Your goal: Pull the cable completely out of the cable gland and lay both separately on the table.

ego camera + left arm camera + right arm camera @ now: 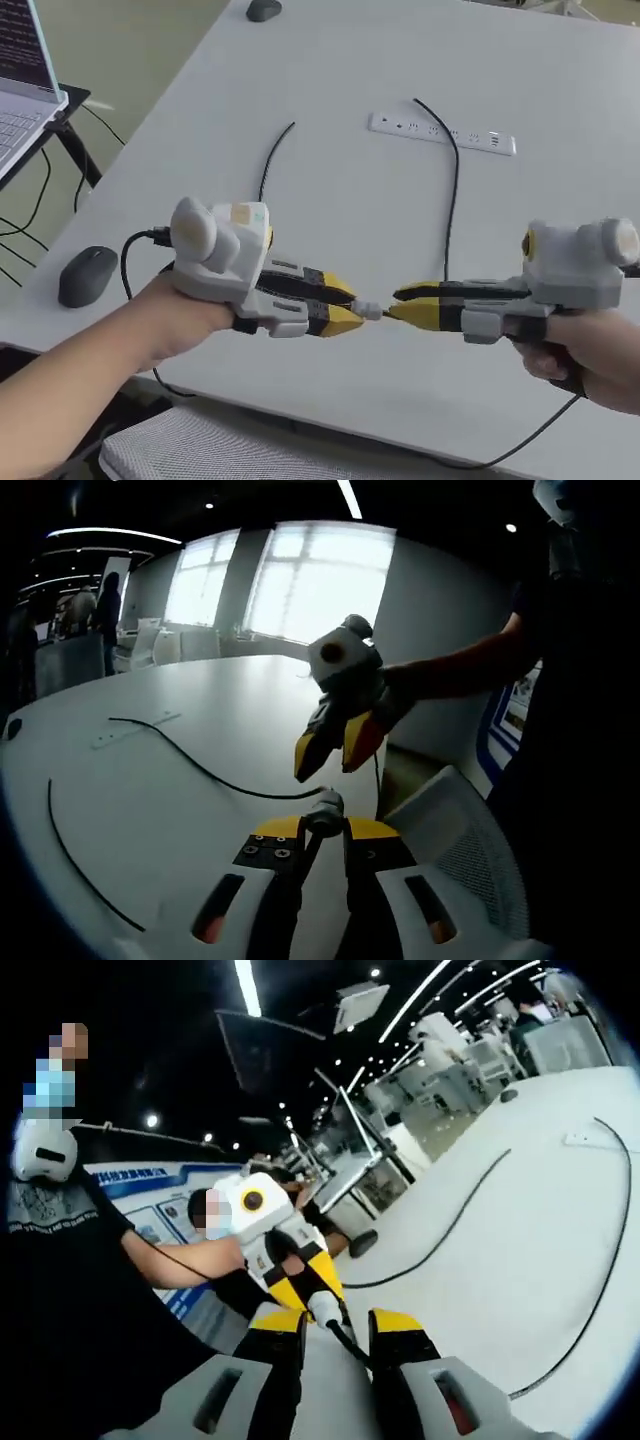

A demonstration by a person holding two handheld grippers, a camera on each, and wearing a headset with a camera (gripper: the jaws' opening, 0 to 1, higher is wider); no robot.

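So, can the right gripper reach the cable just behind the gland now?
Probably yes. The cable runs between the right gripper's open fingers, close to the gland that the left gripper holds, and nothing seems to stand in the way.

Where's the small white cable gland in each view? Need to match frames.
Head view: small white cable gland low centre, between two pairs of yellow jaws.
Left gripper view: gland low centre, at that view's own jaw tips.
Right gripper view: gland low centre, just beyond its own jaws.
Shared landmark: white power strip.
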